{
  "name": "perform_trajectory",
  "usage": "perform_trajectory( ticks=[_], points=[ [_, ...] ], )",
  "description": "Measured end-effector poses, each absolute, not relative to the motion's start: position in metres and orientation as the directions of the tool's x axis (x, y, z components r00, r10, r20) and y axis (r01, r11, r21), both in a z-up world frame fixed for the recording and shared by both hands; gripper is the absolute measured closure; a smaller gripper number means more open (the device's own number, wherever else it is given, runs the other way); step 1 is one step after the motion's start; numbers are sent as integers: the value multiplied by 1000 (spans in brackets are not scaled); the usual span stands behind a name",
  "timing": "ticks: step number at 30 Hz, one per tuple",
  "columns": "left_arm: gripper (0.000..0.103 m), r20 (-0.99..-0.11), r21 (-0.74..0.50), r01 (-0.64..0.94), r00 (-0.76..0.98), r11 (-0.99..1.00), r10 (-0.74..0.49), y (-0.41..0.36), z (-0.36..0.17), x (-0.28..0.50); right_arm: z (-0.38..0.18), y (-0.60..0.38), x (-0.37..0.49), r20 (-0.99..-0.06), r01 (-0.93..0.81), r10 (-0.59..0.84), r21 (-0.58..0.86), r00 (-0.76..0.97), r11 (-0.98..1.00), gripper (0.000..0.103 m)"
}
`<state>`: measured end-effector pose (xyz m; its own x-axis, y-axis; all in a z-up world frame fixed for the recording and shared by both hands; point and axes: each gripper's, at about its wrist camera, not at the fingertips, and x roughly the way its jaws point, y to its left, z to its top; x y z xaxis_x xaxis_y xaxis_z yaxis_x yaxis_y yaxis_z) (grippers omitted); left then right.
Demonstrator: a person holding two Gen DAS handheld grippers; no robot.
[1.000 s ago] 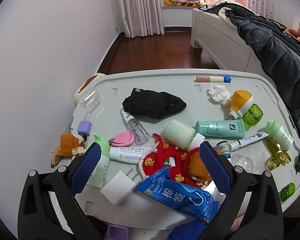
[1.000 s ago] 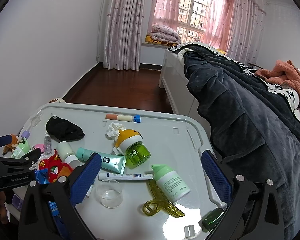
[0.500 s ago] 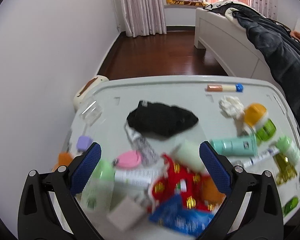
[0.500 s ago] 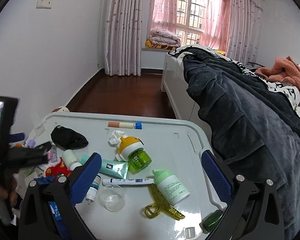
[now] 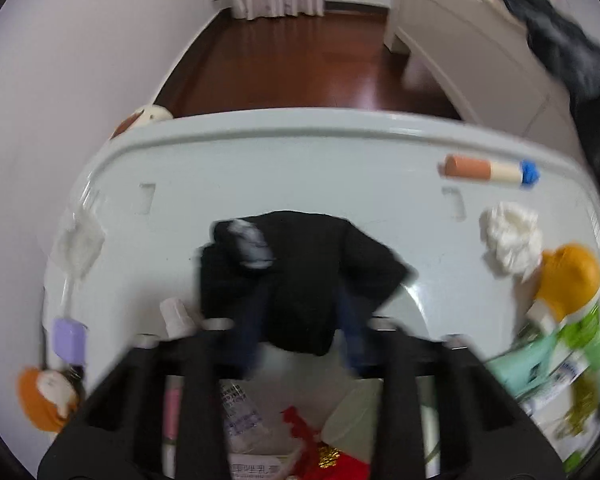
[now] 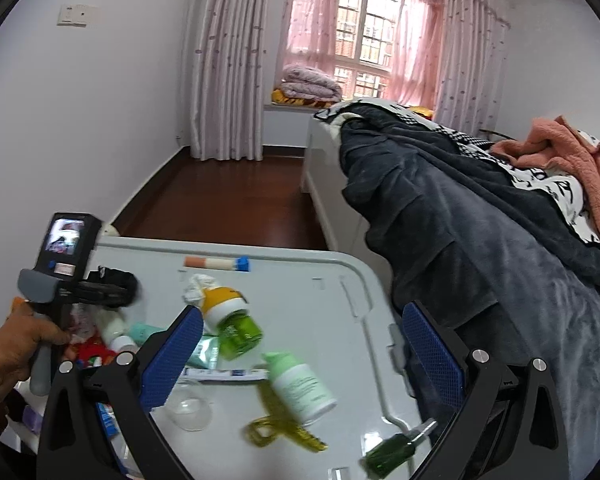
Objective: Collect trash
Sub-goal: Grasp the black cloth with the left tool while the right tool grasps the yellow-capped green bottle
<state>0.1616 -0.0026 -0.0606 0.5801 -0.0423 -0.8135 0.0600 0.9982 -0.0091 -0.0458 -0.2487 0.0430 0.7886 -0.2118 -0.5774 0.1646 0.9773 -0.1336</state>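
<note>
In the left wrist view my left gripper (image 5: 302, 334) has its blue fingers closing around the near end of a crumpled black cloth (image 5: 300, 264) on the white tray table (image 5: 300, 160); the view is blurred by motion. A crumpled white tissue (image 5: 510, 238) lies at the right, by an orange-capped green bottle (image 5: 568, 276). In the right wrist view my right gripper (image 6: 300, 356) is open and empty above the table's right part. The left gripper (image 6: 100, 292) shows there at the left, over the black cloth (image 6: 118, 276). The tissue (image 6: 198, 286) lies mid-table.
Tubes, bottles, a red ornament (image 5: 328, 452), a purple item (image 5: 70, 338), a yellow-green hair clip (image 6: 284, 432) and a clear cup (image 6: 190, 406) crowd the table. A bed with a dark blanket (image 6: 460, 240) stands at the right. A wall borders the left.
My left gripper has moved forward and down to the black cloth and its fingers have narrowed from wide open. My right gripper has lifted and tilted a little, still open.
</note>
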Motion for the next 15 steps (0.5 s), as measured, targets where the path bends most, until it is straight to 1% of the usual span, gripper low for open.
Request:
perform_trajectory(
  ticks=[2, 6, 8, 10, 15],
  points=[
    [90, -806, -23, 73, 589, 997, -62, -1, -63, 157, 40, -256, -43, -590, 173, -208, -117, 780, 978, 4],
    [91, -777, -28, 110, 623, 994, -90, 1, -60, 138, 32, -260, -29, -617, 152, -183, -102, 765, 983, 4],
    [91, -768, -68, 122, 627, 990, -130, 5, -53, 125, 22, -256, -10, -648, 113, -157, -110, 745, 987, 4],
    [91, -749, -124, 140, 636, 982, -185, 9, -40, 109, 7, -250, 12, -692, 57, -109, -98, 714, 994, 4],
    [91, -663, -197, 210, 691, 958, -288, 17, 6, 55, -36, -230, 75, -782, -45, -44, -92, 621, 995, 4]
  ],
)
